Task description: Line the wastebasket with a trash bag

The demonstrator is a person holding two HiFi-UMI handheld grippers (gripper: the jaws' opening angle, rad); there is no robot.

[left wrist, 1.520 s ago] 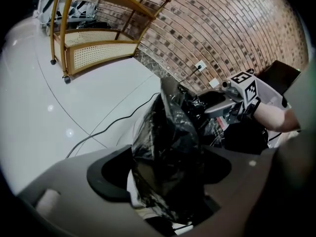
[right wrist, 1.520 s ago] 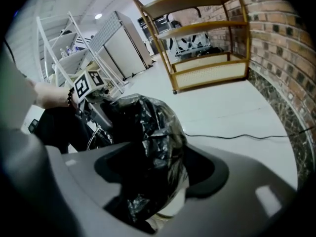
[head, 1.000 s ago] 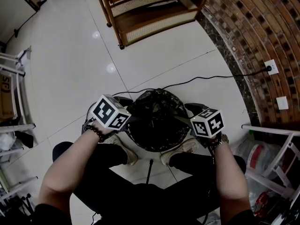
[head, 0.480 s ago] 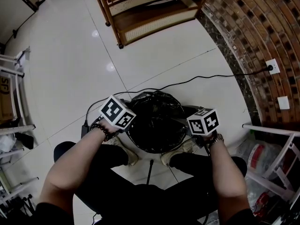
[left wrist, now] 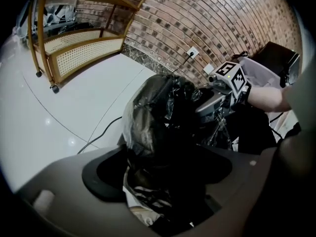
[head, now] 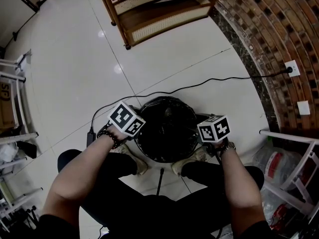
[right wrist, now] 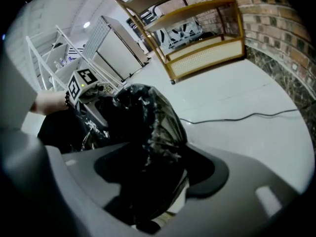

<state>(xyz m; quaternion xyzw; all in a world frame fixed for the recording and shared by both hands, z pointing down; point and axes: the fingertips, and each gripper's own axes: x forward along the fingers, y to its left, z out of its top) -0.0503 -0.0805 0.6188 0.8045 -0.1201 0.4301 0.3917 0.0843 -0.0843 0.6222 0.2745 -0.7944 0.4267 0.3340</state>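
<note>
**Bag gripped at both sides of the basket**

Low in the middle of the head view, the black trash bag (head: 167, 131) fills the mouth of the round wastebasket (head: 166, 99) on the white floor (head: 75, 73). The left gripper (head: 141, 129) and right gripper (head: 197, 132) flank its rim, and each one's fingers pinch bunched bag film.

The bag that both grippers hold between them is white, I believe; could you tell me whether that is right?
Not quite: the bag is black, not white, as the head view shows. The left gripper and the right gripper do both hold it between them.
</note>
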